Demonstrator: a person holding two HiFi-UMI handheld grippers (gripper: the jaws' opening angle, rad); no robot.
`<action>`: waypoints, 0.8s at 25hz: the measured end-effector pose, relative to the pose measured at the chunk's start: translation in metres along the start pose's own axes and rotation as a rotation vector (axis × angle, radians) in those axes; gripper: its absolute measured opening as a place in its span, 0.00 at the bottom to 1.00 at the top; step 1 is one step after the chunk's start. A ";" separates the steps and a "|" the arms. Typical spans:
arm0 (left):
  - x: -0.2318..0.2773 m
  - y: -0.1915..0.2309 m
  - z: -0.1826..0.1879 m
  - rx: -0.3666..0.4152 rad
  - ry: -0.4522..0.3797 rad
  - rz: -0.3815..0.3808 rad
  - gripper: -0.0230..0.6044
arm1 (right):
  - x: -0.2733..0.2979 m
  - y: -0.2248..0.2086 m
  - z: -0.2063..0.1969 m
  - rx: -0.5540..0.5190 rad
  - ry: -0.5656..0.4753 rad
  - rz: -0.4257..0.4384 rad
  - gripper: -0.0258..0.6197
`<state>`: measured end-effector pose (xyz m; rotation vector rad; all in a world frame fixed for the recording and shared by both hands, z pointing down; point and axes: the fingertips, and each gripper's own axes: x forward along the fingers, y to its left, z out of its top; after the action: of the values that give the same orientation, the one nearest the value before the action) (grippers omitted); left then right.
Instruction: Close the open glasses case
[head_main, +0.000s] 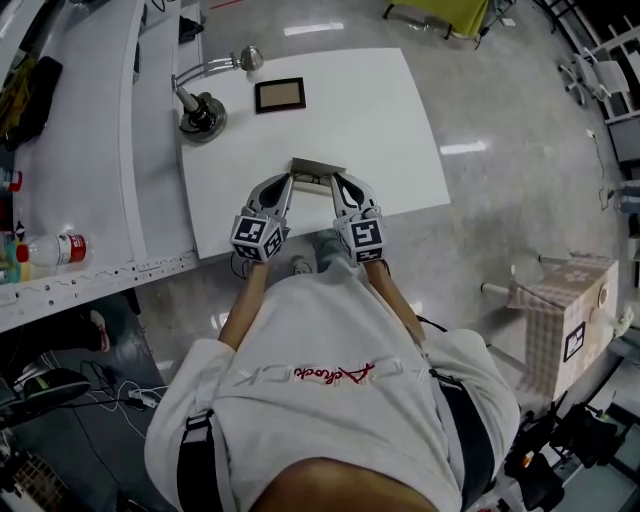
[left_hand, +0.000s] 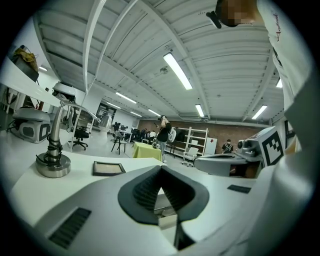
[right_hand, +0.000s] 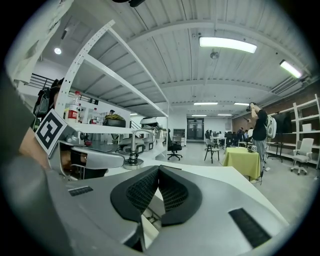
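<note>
Both forearms forward, left gripper and right gripper closed, tips by glasses case.

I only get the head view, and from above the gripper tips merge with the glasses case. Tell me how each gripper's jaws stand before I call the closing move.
Observer: In its own view, the left gripper has its jaw tips touching, with nothing showing between them.
Operator: Now the right one.
Observer: The right gripper is shut the same way, tips together.
Operator: Report anyone around the table.
Observer: Only far off. A person stands with arms raised beside a yellow-green covered table.
</note>
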<state>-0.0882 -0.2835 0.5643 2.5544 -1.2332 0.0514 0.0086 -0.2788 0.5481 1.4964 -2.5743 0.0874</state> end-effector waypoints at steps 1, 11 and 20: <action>0.004 0.002 0.001 0.000 0.003 0.000 0.08 | 0.004 -0.003 -0.001 0.002 0.003 0.002 0.08; 0.034 0.021 -0.002 -0.015 0.027 0.010 0.08 | 0.036 -0.016 -0.008 0.016 0.027 0.028 0.08; 0.039 0.023 -0.023 -0.035 0.086 0.011 0.08 | 0.042 -0.016 -0.025 0.043 0.083 0.047 0.08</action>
<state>-0.0792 -0.3204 0.5988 2.4882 -1.2059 0.1390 0.0048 -0.3190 0.5791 1.4157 -2.5574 0.2079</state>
